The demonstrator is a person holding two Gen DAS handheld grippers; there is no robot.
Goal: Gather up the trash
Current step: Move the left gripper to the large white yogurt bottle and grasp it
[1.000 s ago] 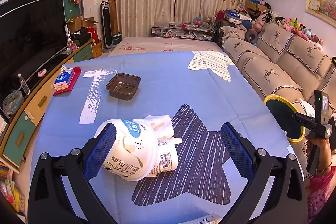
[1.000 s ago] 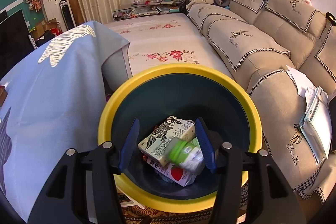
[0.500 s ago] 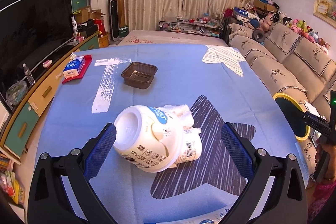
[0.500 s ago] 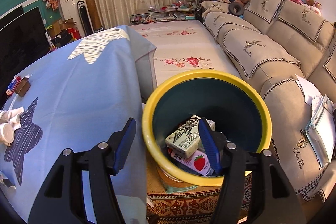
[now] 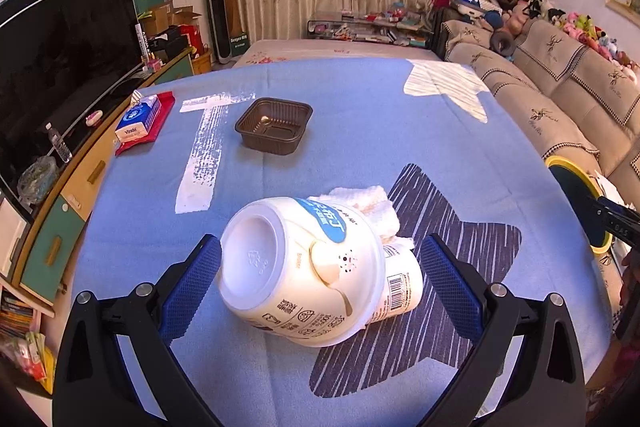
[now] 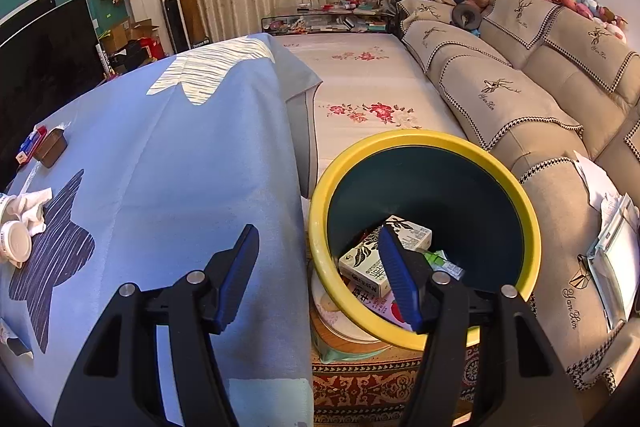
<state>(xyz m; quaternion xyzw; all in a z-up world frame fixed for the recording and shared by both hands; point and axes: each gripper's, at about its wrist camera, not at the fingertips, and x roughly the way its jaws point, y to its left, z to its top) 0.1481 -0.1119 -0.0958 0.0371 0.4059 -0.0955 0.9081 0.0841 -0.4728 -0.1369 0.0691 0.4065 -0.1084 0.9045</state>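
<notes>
A white pudding bowl (image 5: 304, 267) lies on its side on the blue star blanket (image 5: 360, 115), over a white barcoded cup (image 5: 400, 287) and a crumpled tissue (image 5: 368, 203). My left gripper (image 5: 319, 247) stands open around the bowl, its left pad close beside the bowl's base. A brown plastic tray (image 5: 274, 125) sits farther back. My right gripper (image 6: 317, 233) is open and empty, above the gap between the blanket's edge and the yellow-rimmed bin (image 6: 400, 137). Cartons (image 6: 368, 263) and a green bottle (image 6: 440, 261) lie in the bin.
A tissue pack (image 5: 140, 115) rests on a red cover at the blanket's left edge, beside the TV (image 5: 60, 67). The beige sofa (image 6: 520, 99) runs along the right with papers (image 6: 612, 247) on its seat. A wrapper (image 6: 12, 339) lies at the blanket's near edge.
My left gripper has come down and forward, so the bowl now sits between its fingers. My right gripper has drawn back and left from over the bin; the green bottle dropped in.
</notes>
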